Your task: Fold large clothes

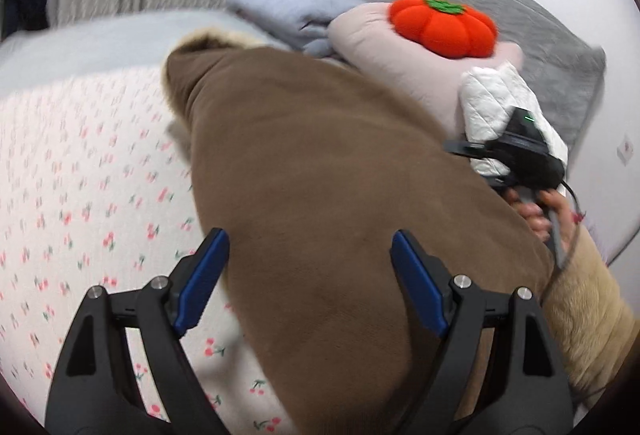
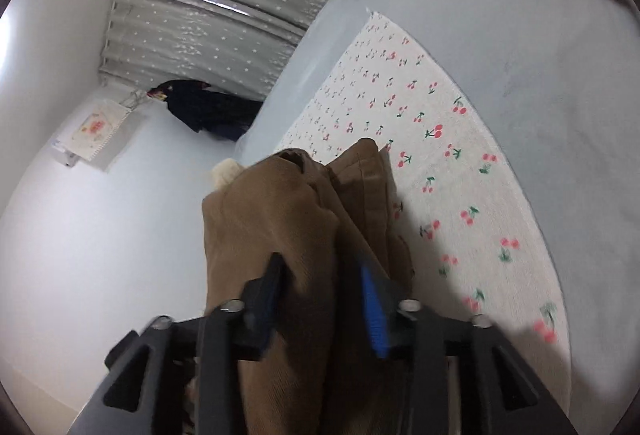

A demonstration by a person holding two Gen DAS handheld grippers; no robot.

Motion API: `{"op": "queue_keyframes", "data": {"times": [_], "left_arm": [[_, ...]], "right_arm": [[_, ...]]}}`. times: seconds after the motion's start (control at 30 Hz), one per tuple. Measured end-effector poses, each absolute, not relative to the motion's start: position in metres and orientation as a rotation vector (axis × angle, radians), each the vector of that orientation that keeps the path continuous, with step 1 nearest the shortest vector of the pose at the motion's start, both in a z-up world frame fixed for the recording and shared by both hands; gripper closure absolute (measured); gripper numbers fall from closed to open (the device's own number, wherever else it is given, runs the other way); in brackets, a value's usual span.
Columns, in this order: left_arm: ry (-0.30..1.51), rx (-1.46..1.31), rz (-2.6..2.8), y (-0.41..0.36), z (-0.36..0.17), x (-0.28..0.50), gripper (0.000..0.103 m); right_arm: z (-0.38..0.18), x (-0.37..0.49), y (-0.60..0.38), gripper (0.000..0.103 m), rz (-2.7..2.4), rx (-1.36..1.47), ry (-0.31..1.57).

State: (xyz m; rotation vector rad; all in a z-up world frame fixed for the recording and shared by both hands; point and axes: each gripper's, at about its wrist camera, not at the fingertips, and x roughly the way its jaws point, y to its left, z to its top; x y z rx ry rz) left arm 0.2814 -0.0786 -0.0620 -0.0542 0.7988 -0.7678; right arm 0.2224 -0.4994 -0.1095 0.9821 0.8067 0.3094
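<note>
A large brown garment point(image 1: 320, 203) with a cream fleece lining lies across the cherry-print sheet point(image 1: 88, 171) on the bed. My left gripper point(image 1: 310, 247) is open, its blue-padded fingers point(image 1: 204, 275) spread over the garment's near edge, holding nothing. The right gripper's black body point(image 1: 524, 151) shows at the garment's far right side, held by a hand. In the right wrist view my right gripper point(image 2: 324, 275) is shut on a bunched fold of the brown garment point(image 2: 288, 227), lifted above the sheet point(image 2: 440, 171).
An orange pumpkin cushion point(image 1: 444, 25) sits on a pink pillow point(image 1: 384, 47), with a blue blanket point(image 1: 288, 11), grey pillow point(image 1: 520, 31) and white quilted item point(image 1: 500, 103) at the bed's head. A curtain point(image 2: 216, 15) and a dark garment point(image 2: 208, 107) stand beyond the bed.
</note>
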Motion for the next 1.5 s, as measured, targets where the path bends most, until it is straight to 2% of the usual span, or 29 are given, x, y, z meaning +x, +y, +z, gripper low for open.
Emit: {"op": "queue_keyframes", "data": {"times": [0.03, 0.07, 0.1, 0.17, 0.27, 0.47, 0.6, 0.77, 0.8, 0.87, 0.9, 0.97, 1.07, 1.17, 1.3, 1.5], "left_arm": [[0.821, -0.073, -0.762, -0.075, -0.066, 0.285, 0.019], [0.845, -0.106, -0.761, -0.071, -0.069, 0.289, 0.019], [0.866, -0.137, -0.766, -0.068, -0.072, 0.292, 0.019], [0.924, -0.214, -0.781, -0.062, -0.079, 0.299, 0.019], [0.992, -0.31, -0.807, -0.057, -0.092, 0.304, 0.017], [1.153, -0.543, -0.873, -0.05, -0.123, 0.318, 0.01], [1.254, -0.709, -0.932, -0.051, -0.149, 0.325, 0.005], [1.267, -0.738, -0.988, -0.06, -0.152, 0.325, 0.004], [1.266, -0.731, -0.984, -0.065, -0.151, 0.324, 0.004], [1.264, -0.727, -0.966, -0.069, -0.148, 0.324, 0.005], [1.257, -0.722, -0.953, -0.07, -0.145, 0.322, 0.008], [1.24, -0.715, -0.932, -0.073, -0.139, 0.318, 0.023], [1.203, -0.687, -0.923, -0.075, -0.12, 0.313, 0.039], [1.149, -0.7, -0.917, -0.064, -0.094, 0.312, 0.042], [1.09, -0.703, -0.89, -0.022, -0.06, 0.315, 0.043], [1.028, -0.676, -0.809, 0.046, -0.05, 0.322, 0.039]], "right_arm": [[-0.103, 0.216, -0.497, 0.034, 0.293, 0.957, 0.82], [-0.097, 0.209, -0.493, 0.03, 0.294, 0.945, 0.83], [-0.093, 0.205, -0.49, 0.029, 0.307, 0.942, 0.838], [-0.084, 0.194, -0.481, 0.019, 0.369, 0.942, 0.846], [-0.084, 0.177, -0.472, 0.014, 0.386, 0.928, 0.864], [-0.122, 0.166, -0.467, 0.013, 0.333, 0.94, 0.986], [-0.14, 0.162, -0.47, 0.013, 0.378, 0.997, 0.973], [-0.141, 0.168, -0.465, 0.013, 0.406, 0.972, 0.987], [-0.141, 0.171, -0.462, 0.014, 0.406, 0.961, 0.991], [-0.136, 0.174, -0.452, 0.03, 0.428, 0.949, 0.989], [-0.138, 0.179, -0.445, 0.031, 0.456, 0.96, 0.998], [-0.143, 0.191, -0.432, 0.044, 0.454, 0.934, 1.011], [-0.132, 0.185, -0.429, 0.06, 0.497, 0.965, 0.935], [-0.107, 0.18, -0.417, 0.062, 0.54, 0.967, 0.848], [-0.065, 0.187, -0.377, 0.062, 0.575, 0.881, 0.823], [-0.042, 0.214, -0.311, 0.063, 0.647, 0.815, 0.841]]}}
